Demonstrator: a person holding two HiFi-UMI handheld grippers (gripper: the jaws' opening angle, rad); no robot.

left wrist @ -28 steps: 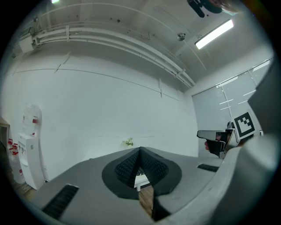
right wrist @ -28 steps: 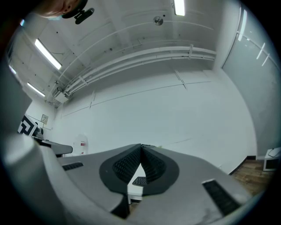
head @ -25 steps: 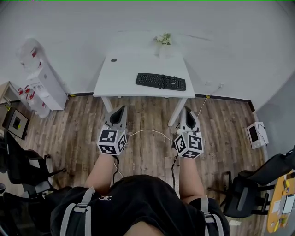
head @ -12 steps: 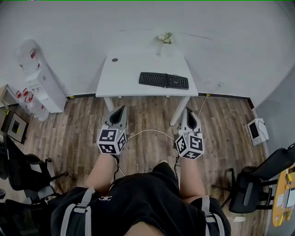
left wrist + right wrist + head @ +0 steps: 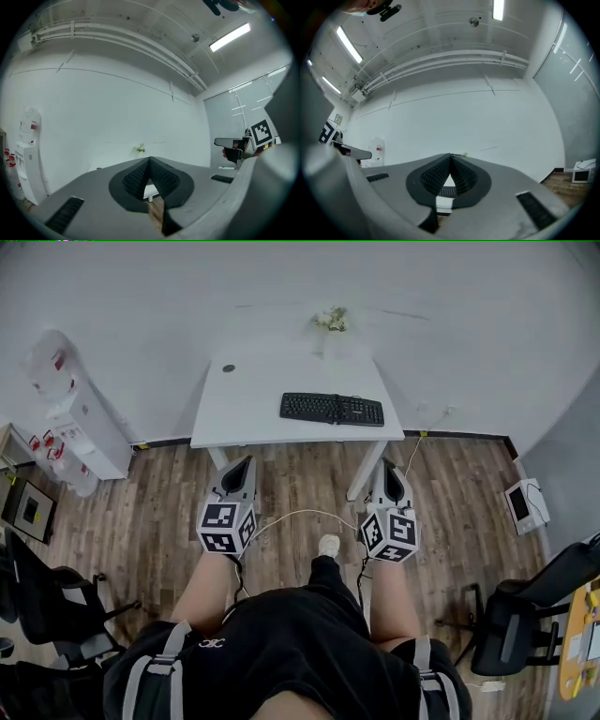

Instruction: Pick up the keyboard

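Wood-plank floor (image 5: 169, 512), plain white walls, pretty bare room. Both pairs of jaws are pressed together with nothing between them: the left gripper (image 5: 150, 160) and right gripper (image 5: 451, 156) each close to a point, held roughly level out front. Well beyond them stands the white rectangular table (image 5: 248, 399). The flat black keyboard (image 5: 332, 409) lies on its right half near the front edge, with a small green plant (image 5: 330, 319) behind it. Looks like the approach step, nothing grabbed yet. Next I'd say close in on the table, spread the jaws, then take the keyboard by its edges.
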